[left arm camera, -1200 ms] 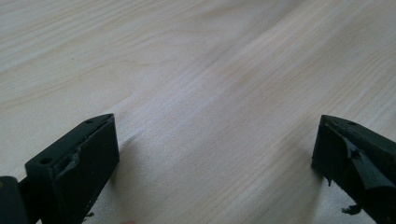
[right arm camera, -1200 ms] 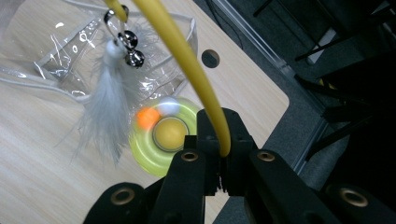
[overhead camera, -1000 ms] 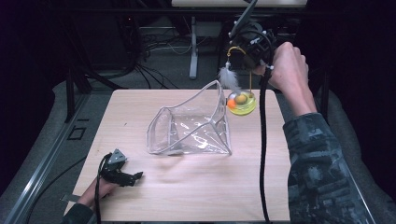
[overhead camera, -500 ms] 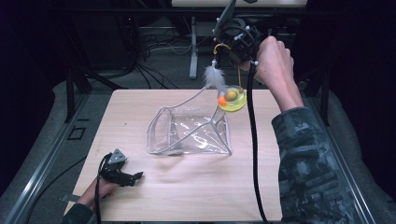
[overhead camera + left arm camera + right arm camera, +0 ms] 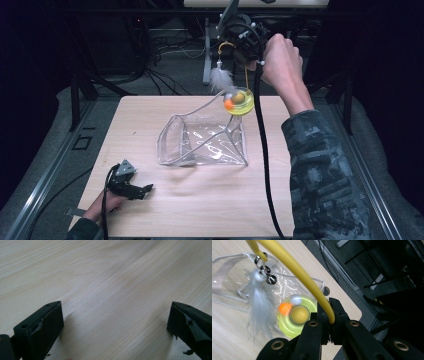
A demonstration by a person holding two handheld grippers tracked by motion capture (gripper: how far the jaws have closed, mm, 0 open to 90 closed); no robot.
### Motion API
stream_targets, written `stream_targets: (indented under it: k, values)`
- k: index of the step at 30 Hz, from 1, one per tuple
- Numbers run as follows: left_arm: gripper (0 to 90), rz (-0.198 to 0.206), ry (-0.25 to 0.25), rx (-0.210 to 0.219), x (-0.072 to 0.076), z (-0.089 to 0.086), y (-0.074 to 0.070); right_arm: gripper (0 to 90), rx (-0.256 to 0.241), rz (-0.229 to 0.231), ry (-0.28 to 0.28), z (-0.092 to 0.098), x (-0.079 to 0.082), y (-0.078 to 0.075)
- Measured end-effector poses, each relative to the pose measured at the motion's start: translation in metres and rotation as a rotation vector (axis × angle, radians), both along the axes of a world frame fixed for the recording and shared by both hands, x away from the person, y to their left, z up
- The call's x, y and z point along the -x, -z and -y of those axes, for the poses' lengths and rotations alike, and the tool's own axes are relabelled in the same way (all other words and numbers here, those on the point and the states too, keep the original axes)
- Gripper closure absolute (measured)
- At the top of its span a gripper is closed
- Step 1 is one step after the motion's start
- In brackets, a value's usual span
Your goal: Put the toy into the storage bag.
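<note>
The cat toy [image 5: 239, 101] hangs just below the right gripper [image 5: 329, 317], whose jaws are clamped on its yellow stalk [image 5: 297, 267]; a white feather [image 5: 260, 307] dangles beside the round base. Under it lies a clear plastic bag [image 5: 205, 140] on the table [image 5: 200, 200]. The left gripper [image 5: 115, 325] rests far off, jaws wide apart.

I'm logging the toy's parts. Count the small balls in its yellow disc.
2 on show: an orange ball at the left of the yellow disc, and a whitish one just beside it toward the bag. The middle dome may hide more.
</note>
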State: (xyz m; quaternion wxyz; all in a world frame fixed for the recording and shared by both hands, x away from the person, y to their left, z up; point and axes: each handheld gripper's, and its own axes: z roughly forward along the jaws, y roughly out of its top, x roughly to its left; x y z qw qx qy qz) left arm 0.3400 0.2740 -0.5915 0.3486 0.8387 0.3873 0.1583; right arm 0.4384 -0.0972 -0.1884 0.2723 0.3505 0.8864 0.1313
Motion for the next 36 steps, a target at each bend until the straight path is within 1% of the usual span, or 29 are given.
stream_targets:
  k: [5, 7, 10, 12, 14, 15, 19, 22, 23, 26, 27, 28, 30, 33, 34, 35, 36]
  values:
    - [0.3, 0.002, 0.001, -0.002, 0.000, 0.000, 0.000, 87.9, -0.011, 0.007, -0.014, -0.011, -0.002, 0.002]
    - [0.4, 0.002, 0.001, -0.002, 0.000, 0.000, 0.000, 87.9, -0.016, 0.005, -0.017, -0.013, -0.002, 0.002]
    - [0.4, 0.002, 0.002, -0.003, 0.000, 0.000, 0.000, 87.8, -0.046, 0.008, -0.034, -0.022, -0.002, 0.006]
    - [0.4, 0.002, 0.002, -0.003, 0.000, 0.000, 0.000, 87.8, -0.048, 0.007, -0.039, -0.025, -0.003, 0.007]
    - [0.4, 0.003, 0.003, -0.002, 0.000, 0.000, 0.000, 87.8, -0.058, 0.006, -0.055, -0.032, -0.004, 0.010]
    - [0.4, 0.002, 0.003, -0.002, 0.000, 0.000, 0.000, 87.8, -0.058, 0.006, -0.055, -0.032, -0.004, 0.010]
    - [0.4, 0.001, 0.004, -0.002, 0.000, 0.000, 0.000, 87.7, -0.051, -0.001, -0.072, -0.042, -0.006, 0.015]
    - [0.4, 0.002, 0.003, -0.002, 0.000, 0.000, 0.000, 87.7, -0.046, -0.009, -0.086, -0.050, -0.008, 0.021]
    - [0.4, 0.002, 0.003, -0.002, 0.000, 0.000, 0.000, 87.7, -0.052, -0.015, -0.089, -0.052, -0.009, 0.024]
    - [0.4, 0.002, 0.003, -0.001, 0.000, 0.000, 0.000, 87.7, -0.039, -0.033, -0.099, -0.058, -0.011, 0.031]
    - [0.4, 0.001, 0.002, 0.001, 0.000, 0.000, 0.000, 87.7, -0.035, -0.038, -0.101, -0.059, -0.012, 0.033]
    - [0.4, 0.001, 0.002, 0.000, 0.000, 0.000, 0.000, 87.7, -0.044, -0.039, -0.102, -0.060, -0.013, 0.036]
    - [0.4, 0.001, 0.002, 0.000, 0.000, 0.000, 0.000, 87.7, -0.046, -0.049, -0.107, -0.062, -0.014, 0.040]
    - [0.4, 0.000, 0.003, 0.000, 0.000, 0.000, 0.000, 87.7, -0.042, -0.063, -0.116, -0.065, -0.016, 0.049]
    - [0.4, 0.000, 0.003, 0.000, 0.000, 0.000, 0.000, 87.8, -0.030, -0.069, -0.120, -0.066, -0.017, 0.052]
    - [0.4, 0.000, 0.003, 0.000, 0.000, 0.000, 0.000, 87.7, -0.031, -0.073, -0.123, -0.067, -0.017, 0.056]
    - [0.4, 0.000, 0.003, 0.000, 0.000, 0.000, 0.000, 87.7, -0.031, -0.073, -0.123, -0.067, -0.017, 0.056]
